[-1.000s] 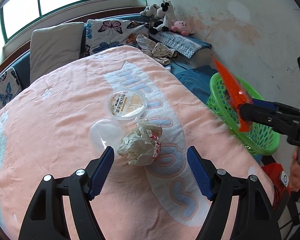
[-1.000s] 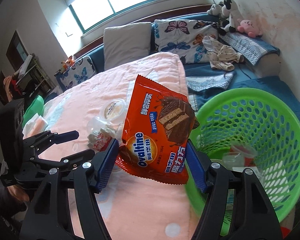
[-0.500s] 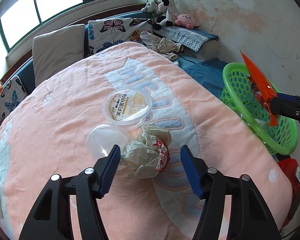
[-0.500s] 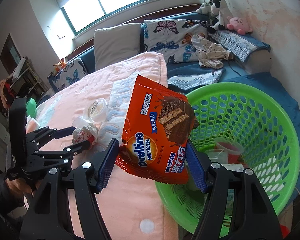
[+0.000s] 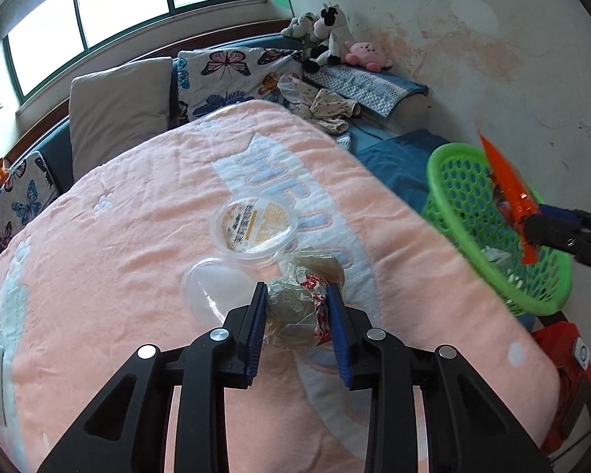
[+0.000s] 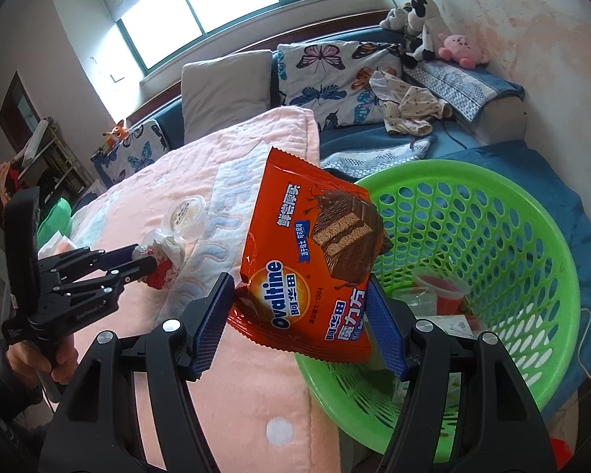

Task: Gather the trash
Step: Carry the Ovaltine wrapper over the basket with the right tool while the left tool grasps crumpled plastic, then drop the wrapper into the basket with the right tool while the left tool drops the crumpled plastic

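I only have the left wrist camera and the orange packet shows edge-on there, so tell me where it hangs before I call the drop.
Observer: In the right wrist view the right gripper is shut on the snack packet. The packet's lower right corner overlaps the near rim of the green basket; the rest is in front of the pink blanket.
Operator: Report what's in the basket.
Observer: A clear cup with something red inside, and white paper beside it.
Operator: Check my own grip from that side.
Observer: Side-on, the left gripper pinches the crumpled wrapper at its red end; the white part bulges past the tips.
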`<state>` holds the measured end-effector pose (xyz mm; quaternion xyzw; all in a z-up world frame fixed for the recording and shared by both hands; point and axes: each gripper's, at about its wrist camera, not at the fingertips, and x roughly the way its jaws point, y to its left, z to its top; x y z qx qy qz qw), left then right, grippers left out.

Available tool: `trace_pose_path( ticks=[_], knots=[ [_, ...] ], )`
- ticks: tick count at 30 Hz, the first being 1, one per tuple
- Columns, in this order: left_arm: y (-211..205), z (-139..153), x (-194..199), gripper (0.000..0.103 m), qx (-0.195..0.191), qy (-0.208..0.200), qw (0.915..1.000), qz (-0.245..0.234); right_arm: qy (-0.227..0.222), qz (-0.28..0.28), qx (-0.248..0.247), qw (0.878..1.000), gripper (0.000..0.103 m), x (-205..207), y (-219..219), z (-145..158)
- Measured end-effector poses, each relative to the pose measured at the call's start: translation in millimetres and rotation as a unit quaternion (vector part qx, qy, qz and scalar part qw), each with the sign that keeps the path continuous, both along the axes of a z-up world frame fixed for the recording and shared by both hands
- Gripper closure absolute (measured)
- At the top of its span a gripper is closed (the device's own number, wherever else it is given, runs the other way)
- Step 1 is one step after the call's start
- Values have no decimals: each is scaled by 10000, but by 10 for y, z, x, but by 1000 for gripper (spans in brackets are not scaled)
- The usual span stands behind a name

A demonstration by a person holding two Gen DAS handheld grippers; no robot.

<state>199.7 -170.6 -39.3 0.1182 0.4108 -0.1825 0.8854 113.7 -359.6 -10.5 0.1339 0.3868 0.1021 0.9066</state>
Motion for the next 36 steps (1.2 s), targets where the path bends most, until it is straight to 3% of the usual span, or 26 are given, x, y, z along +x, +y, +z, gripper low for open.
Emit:
trace_pose_path(
  ticks=[6,16,23,28,36],
  knots=[
    [-237,297,-89,74,-299,21,9991,-290,-30,-91,-75,9999,37,-90,-108,59],
    [-769,376,-126,74,-450,238,9960,-729,150,-370,-174,9991,34,-182,-455,-88],
    [-1090,315,-126,73,-625,451,9926,-935,264,-575,-141,9979,24,-243,-646,-224],
    [-1285,281,-117,73,-829,582,9892,-1056,212,-695,-89,9973,22,-335,-774,-211],
    [-1577,140,-84,71,-814,920,9850,-1210,155,-827,-36,9964,22,-424,-935,-204]
  ],
)
